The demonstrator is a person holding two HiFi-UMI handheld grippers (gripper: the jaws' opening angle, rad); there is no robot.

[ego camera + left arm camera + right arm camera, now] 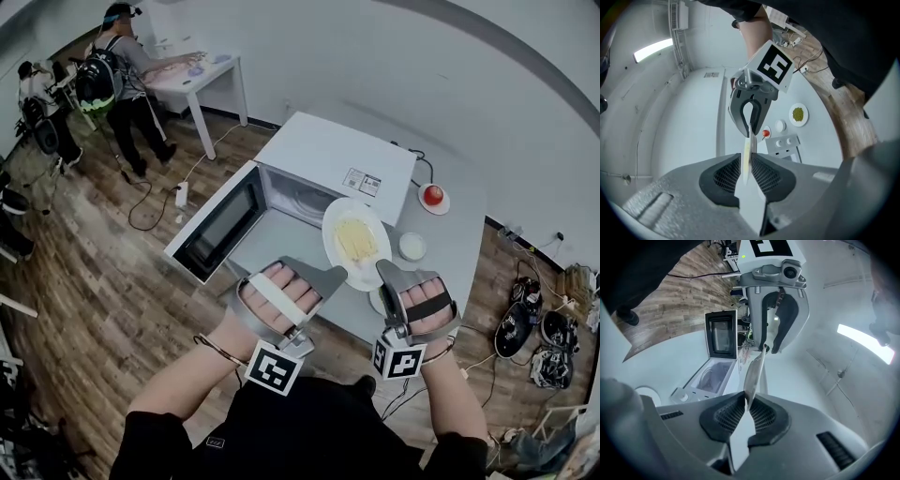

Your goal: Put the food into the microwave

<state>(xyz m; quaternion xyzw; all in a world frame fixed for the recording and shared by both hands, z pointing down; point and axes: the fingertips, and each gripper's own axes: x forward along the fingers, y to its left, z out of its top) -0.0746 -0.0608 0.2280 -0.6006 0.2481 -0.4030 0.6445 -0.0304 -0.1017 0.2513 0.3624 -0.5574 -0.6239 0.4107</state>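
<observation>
A white plate (356, 242) with yellow food (354, 238) hangs between my two grippers, just in front of the white microwave (323, 155). The microwave door (217, 223) stands swung open to the left, showing the cavity (302, 201). My left gripper (330, 274) is shut on the plate's near-left rim, my right gripper (389, 272) on its near-right rim. In the left gripper view the plate (748, 152) runs edge-on between the pads of the left gripper (749, 164). In the right gripper view the plate (753, 373) sits clamped in the right gripper (746, 405), with the microwave (715, 376) behind it.
On the grey table (464, 230) right of the microwave sit a red ball on a small dish (432, 195) and a small white bowl (412, 246). A dish of green food (798, 114) lies nearby. A person (120, 70) stands at a white table (202, 67) far left. Cables and gear (539, 328) lie on the floor.
</observation>
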